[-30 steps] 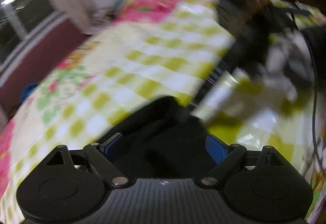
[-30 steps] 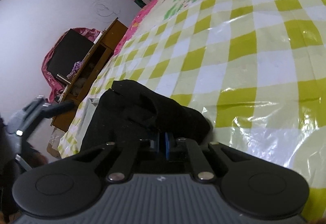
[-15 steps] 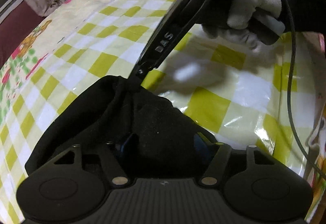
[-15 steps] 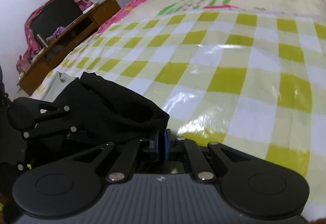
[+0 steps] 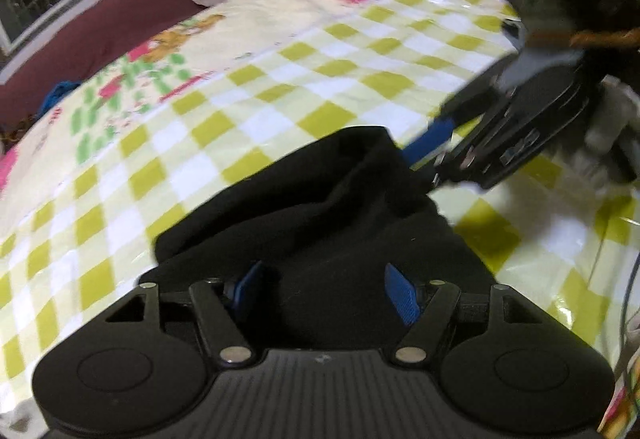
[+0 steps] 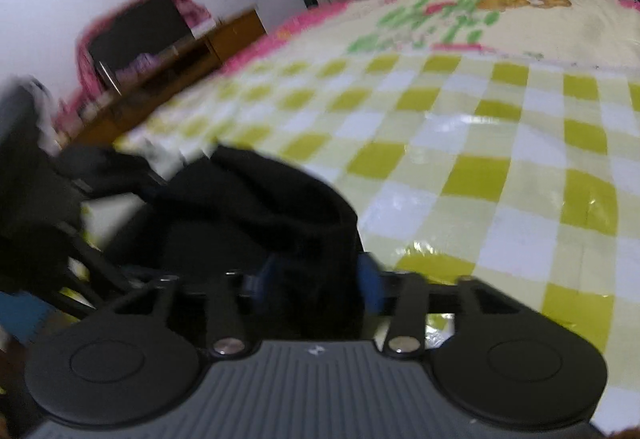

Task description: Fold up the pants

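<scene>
On the checked cloth (image 5: pixel 248 127), unlabelled black pants (image 5: pixel 320 223).

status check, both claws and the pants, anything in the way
Right claw just opened, pants loose between its pads. Left claw astride the bunched pants, grip unclear. Pants heaped on the checked sheet. Nothing in the way.

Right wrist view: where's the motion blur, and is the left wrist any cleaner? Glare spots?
Right wrist view: left side smeared, the cabinet and left gripper streaked; the pants soft; glare on the check cloth right of centre. Left wrist view: sharper on the pants and cloth; only the right gripper and gloved hand blur; sheen at far right.
</scene>
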Demonstrator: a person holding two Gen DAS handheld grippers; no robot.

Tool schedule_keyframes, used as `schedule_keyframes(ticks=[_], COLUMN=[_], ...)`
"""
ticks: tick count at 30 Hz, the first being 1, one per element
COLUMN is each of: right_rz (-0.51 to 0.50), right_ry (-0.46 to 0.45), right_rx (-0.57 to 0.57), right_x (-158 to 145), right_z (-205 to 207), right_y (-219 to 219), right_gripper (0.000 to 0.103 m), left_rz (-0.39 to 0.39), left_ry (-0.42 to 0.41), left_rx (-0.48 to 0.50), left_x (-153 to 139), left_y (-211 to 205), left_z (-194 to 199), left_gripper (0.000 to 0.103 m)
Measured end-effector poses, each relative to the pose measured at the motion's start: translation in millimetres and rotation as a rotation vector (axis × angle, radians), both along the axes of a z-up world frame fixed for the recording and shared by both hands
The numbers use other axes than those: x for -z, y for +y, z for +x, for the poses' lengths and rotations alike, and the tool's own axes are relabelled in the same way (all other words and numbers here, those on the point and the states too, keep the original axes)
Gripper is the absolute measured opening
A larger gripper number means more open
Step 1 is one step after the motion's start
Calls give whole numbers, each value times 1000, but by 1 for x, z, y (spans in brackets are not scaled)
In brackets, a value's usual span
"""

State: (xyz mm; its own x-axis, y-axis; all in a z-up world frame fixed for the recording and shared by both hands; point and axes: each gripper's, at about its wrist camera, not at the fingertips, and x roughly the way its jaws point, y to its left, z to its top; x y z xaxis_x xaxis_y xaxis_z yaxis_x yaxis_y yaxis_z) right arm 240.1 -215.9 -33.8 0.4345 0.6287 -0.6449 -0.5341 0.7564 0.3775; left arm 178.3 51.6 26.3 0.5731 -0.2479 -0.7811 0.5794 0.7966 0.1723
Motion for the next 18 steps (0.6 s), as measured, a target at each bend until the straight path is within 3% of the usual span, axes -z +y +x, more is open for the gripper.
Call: schedule_keyframes(ticks=[1, 2, 3, 6, 9, 10, 11, 13, 16, 18], right_rz=[19, 27, 51, 218, 318, 342, 337, 244, 67, 49], right_ry=[10, 24, 58, 225, 369, 391, 387, 267, -30, -128], right_rx=[24, 47, 82, 204, 261, 283, 293, 282, 190, 70], right_x=[6, 7, 9, 28, 55, 59, 57, 33, -15, -36], right_z=[4, 11, 20, 50, 58, 56, 54, 44, 16, 8], right_y=[1, 1, -5, -37, -50, -53, -54, -51, -30, -12], right_gripper=[46, 26, 14, 12, 11, 15, 27, 33, 35, 36], left_rz=[10, 16, 20, 54, 1, -23, -28, -34, -47, -72], left_ry=[-16, -25, -29, -44, -13, -16, -32, -74, -91, -75], left_rx=[-7, -10, -10, -32, -86, -103, -118, -127, -147, -174], left_x=[0, -1, 1, 21, 38, 36, 32, 19, 8, 11], left_y=[2, 5, 8, 17, 34, 38, 41, 47, 62, 72], left_z=[0, 1, 3, 14, 19, 18, 15, 6, -5, -7], left_gripper=[82, 82, 84, 92, 97, 97, 97, 97, 97, 97])
